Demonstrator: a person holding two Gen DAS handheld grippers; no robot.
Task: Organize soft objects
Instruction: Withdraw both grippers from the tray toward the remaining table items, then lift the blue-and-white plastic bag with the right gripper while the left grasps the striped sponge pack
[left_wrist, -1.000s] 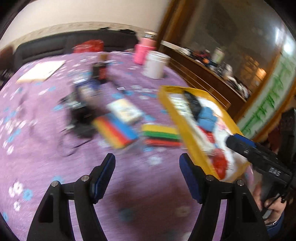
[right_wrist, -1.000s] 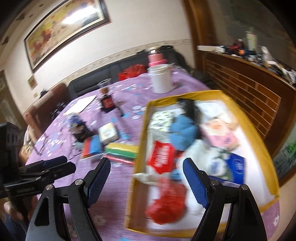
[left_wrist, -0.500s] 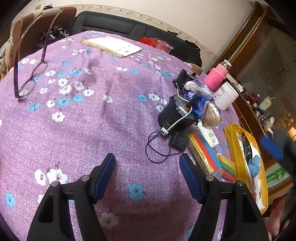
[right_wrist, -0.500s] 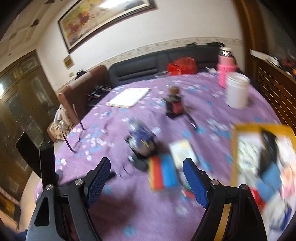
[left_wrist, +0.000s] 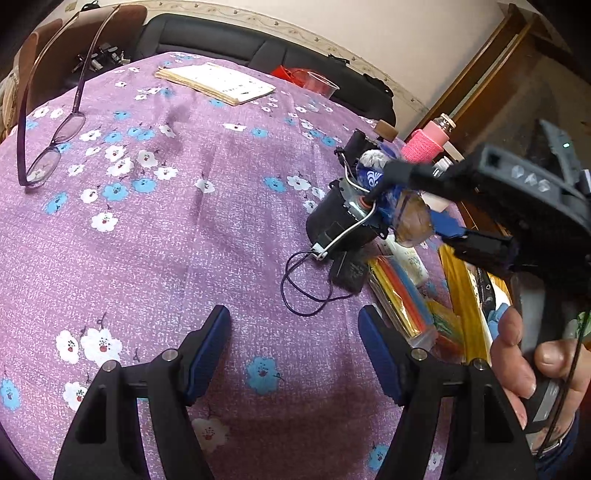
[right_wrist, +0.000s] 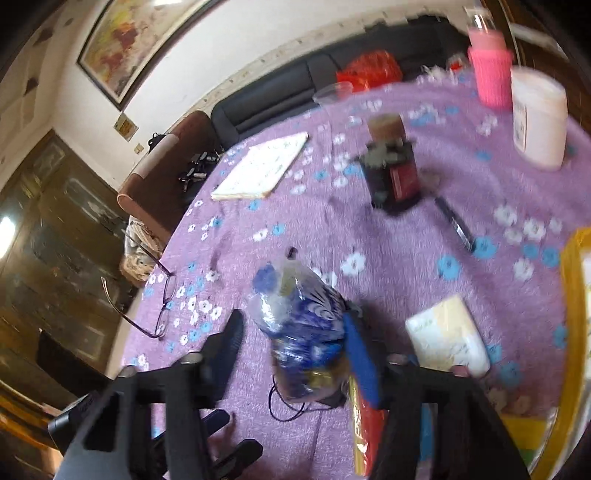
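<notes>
closing right gripper (right_wrist: 291, 350) fingers around blue plastic bag (right_wrist: 299, 325), grip unconfirmed; left gripper (left_wrist: 295, 347) fingers apart, empty. beside bag: sponge packs (left_wrist: 402, 295) still outside yellow tray (left_wrist: 461, 295).

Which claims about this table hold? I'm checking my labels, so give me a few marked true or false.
1. Glasses lie on the cloth. True.
2. The left tool grips a sponge. False: it is open over bare cloth.
3. The bag sits between the jaws of the right tool. True; they have just been closing.
4. The pink bottle lies on its side. False: it stands upright.
</notes>
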